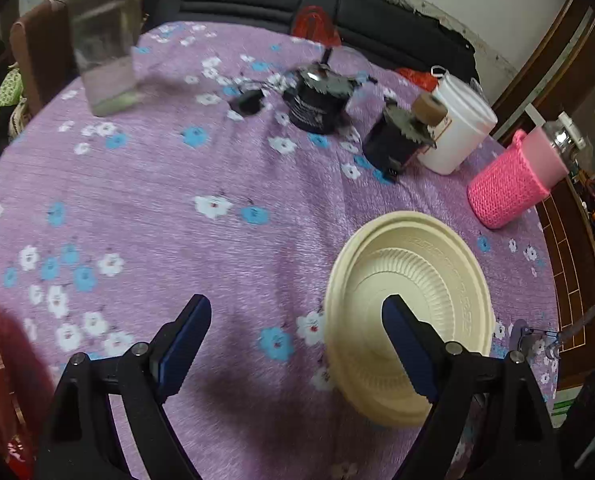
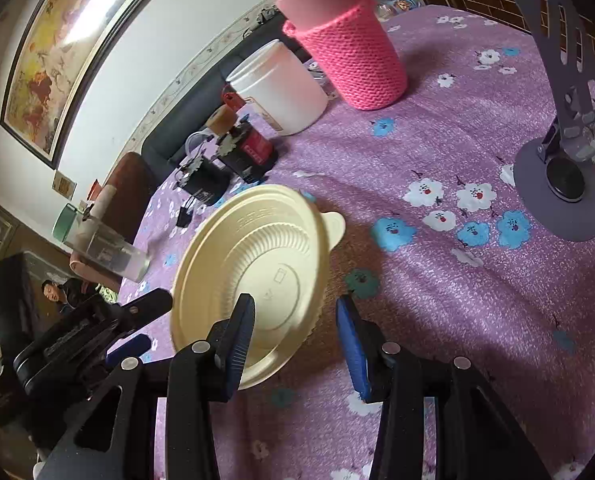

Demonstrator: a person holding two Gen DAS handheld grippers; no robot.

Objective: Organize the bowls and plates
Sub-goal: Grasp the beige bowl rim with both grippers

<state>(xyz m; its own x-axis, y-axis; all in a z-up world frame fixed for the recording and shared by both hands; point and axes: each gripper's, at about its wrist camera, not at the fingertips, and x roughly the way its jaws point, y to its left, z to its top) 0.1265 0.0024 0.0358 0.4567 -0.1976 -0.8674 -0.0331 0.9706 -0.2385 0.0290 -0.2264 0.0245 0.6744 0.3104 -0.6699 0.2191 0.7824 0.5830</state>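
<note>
Plate [image 2: 253, 264], cream plastic w/ ribbed well and a small tab on its rim, lies alone on the bench [image 2: 437, 280], which is covered in purple flowered cloth. No bowl or second plate shows in either view.

Right gripper [image 2: 295, 330] hangs over the plate's near edge, jaws apart and empty; one finger sits over the plate's well, the other past the rim, above the cloth. Whether either touches can't be told.

Left gripper [image 1: 297, 340] is also spread wide w/ nothing held; one finger is over the plate, the other well off it, above bare cloth.

Beyond the plate: pink knit-sleeved cup [image 2: 349, 52], white tub [image 2: 281, 88], two dark tins [image 2: 233, 160]. Off to the plate's side stands a grey phone stand [image 2: 557, 160].

Step in hand looks like the approach to pick-up, approx. at the task's start. Next move likely calls for straddling the rim, closing on it firmly, then lifting level; thin plastic may flex or slip.
</note>
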